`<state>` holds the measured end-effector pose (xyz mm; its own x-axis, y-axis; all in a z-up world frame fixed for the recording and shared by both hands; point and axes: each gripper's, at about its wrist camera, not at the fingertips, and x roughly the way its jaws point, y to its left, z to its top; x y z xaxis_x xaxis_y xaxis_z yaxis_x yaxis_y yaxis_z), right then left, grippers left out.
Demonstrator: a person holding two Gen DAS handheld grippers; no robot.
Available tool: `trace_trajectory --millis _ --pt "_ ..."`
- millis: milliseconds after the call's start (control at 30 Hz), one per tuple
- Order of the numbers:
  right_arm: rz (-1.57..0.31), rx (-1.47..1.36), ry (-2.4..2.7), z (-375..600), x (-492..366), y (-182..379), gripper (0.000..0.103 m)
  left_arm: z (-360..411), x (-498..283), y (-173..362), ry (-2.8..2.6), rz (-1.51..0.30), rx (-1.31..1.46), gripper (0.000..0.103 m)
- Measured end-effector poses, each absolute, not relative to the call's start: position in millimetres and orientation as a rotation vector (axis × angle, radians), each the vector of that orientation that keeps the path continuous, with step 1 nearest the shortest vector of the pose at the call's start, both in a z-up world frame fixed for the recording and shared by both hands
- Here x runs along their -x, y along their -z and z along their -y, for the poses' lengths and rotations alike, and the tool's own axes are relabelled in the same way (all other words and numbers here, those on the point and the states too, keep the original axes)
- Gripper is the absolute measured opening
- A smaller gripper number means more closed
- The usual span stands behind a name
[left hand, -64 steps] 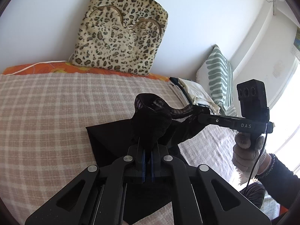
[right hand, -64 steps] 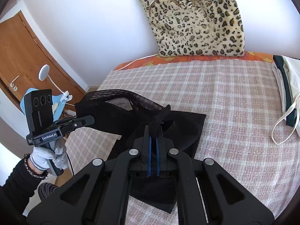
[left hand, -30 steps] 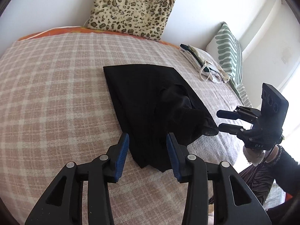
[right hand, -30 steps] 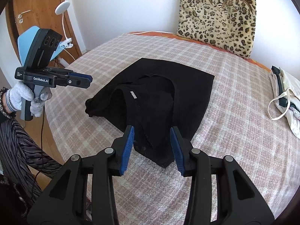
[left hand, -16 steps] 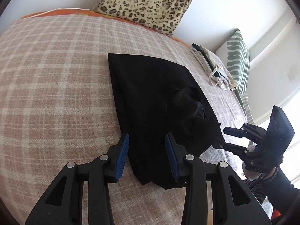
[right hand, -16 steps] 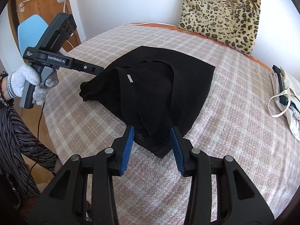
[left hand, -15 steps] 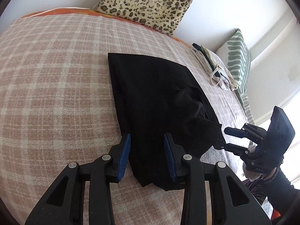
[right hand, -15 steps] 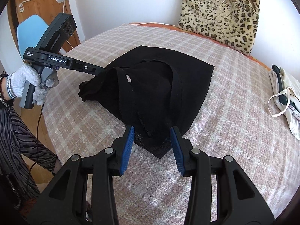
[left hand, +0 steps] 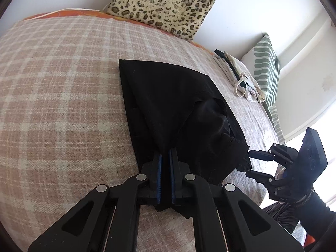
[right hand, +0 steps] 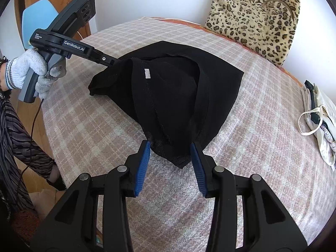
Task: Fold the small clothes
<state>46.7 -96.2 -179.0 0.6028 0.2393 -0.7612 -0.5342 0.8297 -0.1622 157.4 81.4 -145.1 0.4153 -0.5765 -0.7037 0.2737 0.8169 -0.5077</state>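
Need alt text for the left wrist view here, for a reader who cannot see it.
The left tongs are shut on the near edge of a black garment lying on a plaid bedspread. At right, the right tongs are open at the garment's bunched corner. A leopard-print cushion leans on the wall behind.

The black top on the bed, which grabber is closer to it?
Left. The left gripper has just closed on an edge of the black top. The right gripper is open, its fingers either side of another corner, not pinching it.

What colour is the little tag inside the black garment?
White, a small tag against the black garment; clearest in the right wrist view.
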Motion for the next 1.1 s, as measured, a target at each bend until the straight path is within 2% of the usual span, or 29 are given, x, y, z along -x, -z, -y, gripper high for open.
trace_trajectory --millis 67,100,133,200,367,400,433,500,567,600,633,767,1000,1100 --pt "-0.805 0.399 -0.453 96 -47 178 0.041 -81 -158 141 0.547 -0.994 0.327 0.004" --pt "-0.799 0.397 -0.450 96 -47 177 0.034 -82 -158 139 0.543 -0.989 0.324 0.004" --pt "-0.800 0.396 -0.449 96 -47 176 0.020 -84 -158 138 0.541 -0.984 0.329 0.004" --pt "-0.796 0.400 -0.433 97 -48 174 0.011 -89 -158 137 0.532 -0.982 0.340 0.004" --pt "-0.788 0.415 -0.465 99 -41 170 0.007 -96 -156 134 0.458 -0.973 0.271 0.004" --pt "-0.804 0.411 -0.498 100 -39 170 0.007 -98 -157 134 0.456 -0.981 0.283 0.005" --pt "-0.817 0.412 -0.524 100 -37 170 0.007 -100 -158 133 0.445 -0.992 0.293 0.012" --pt "-0.835 0.417 -0.549 103 -35 167 0.010 -105 -161 129 0.429 -0.993 0.308 0.015" --pt "-0.817 0.369 -0.575 111 -34 155 0.025 -111 -168 123 0.435 -0.983 0.342 0.016" --pt "-0.791 0.323 -0.590 117 -36 146 0.041 -114 -173 121 0.442 -0.984 0.374 0.020" --pt "-0.763 0.268 -0.594 124 -39 137 0.052 -118 -179 120 0.443 -0.979 0.411 0.023" --pt "-0.724 0.062 -0.528 150 -80 118 0.053 -121 -211 127 0.452 -0.987 0.526 0.028" --pt "-0.824 -0.172 -0.393 176 -169 135 0.053 -114 -244 151 0.434 -1.043 0.599 0.030" --pt "-0.873 -0.232 -0.386 180 -195 148 0.047 -111 -251 155 0.444 -1.043 0.607 0.030"
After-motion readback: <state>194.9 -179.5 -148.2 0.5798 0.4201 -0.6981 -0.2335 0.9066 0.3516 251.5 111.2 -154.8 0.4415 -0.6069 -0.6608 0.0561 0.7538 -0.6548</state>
